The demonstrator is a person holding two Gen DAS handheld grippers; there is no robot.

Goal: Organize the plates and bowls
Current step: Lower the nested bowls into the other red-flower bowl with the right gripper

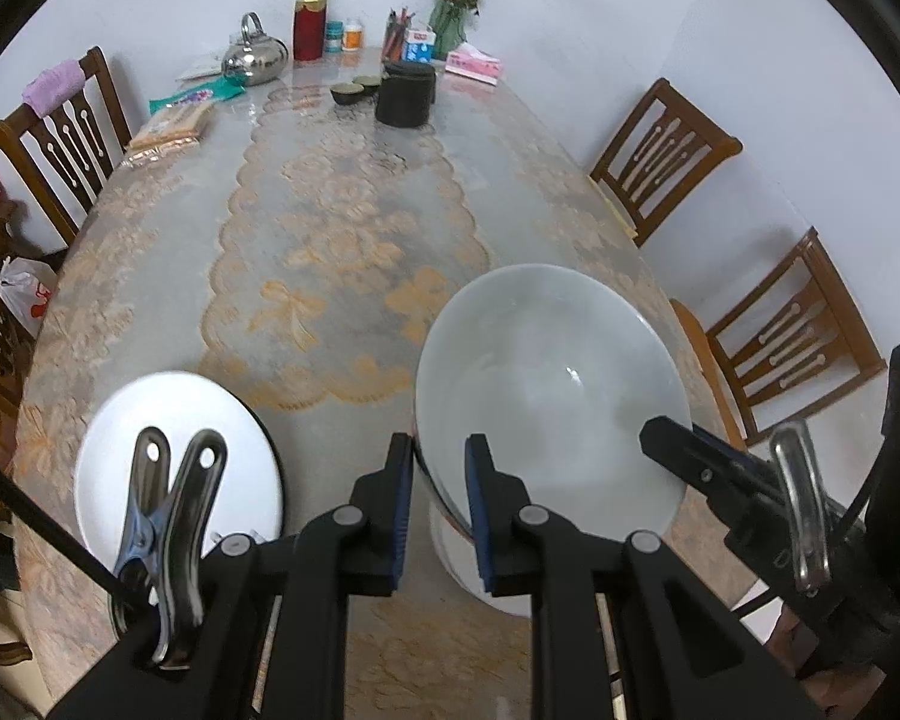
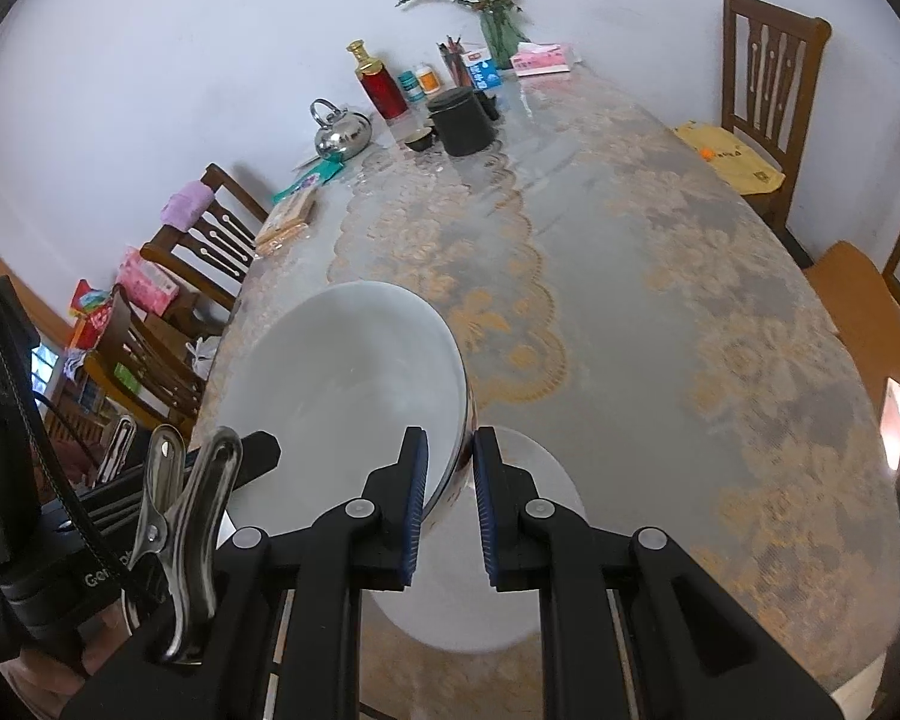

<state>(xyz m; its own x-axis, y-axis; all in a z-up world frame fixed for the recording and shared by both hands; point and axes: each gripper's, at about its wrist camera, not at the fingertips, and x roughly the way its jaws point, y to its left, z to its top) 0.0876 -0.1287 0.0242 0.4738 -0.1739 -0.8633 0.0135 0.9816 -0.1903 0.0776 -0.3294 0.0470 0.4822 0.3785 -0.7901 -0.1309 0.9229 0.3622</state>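
A large white bowl [image 1: 546, 384] is held between both grippers, tilted, above a white plate [image 1: 498, 591] on the table. My left gripper [image 1: 439, 510] is shut on the bowl's left rim. My right gripper [image 2: 450, 510] is shut on the bowl's [image 2: 342, 384] right rim, and its black finger [image 1: 684, 459] shows at the bowl's right side in the left wrist view. The plate also shows under the bowl in the right wrist view [image 2: 510, 618]. A second white plate [image 1: 180, 474] lies on the table to the left.
The long table [image 1: 354, 222] has a lace cover. At its far end stand a steel kettle [image 1: 253, 57], a red bottle [image 1: 309, 21], a black canister [image 1: 405, 93], small cups [image 1: 348, 93], a vase [image 1: 450, 21] and a tissue box [image 1: 474, 63]. Wooden chairs [image 1: 660, 156] line both sides.
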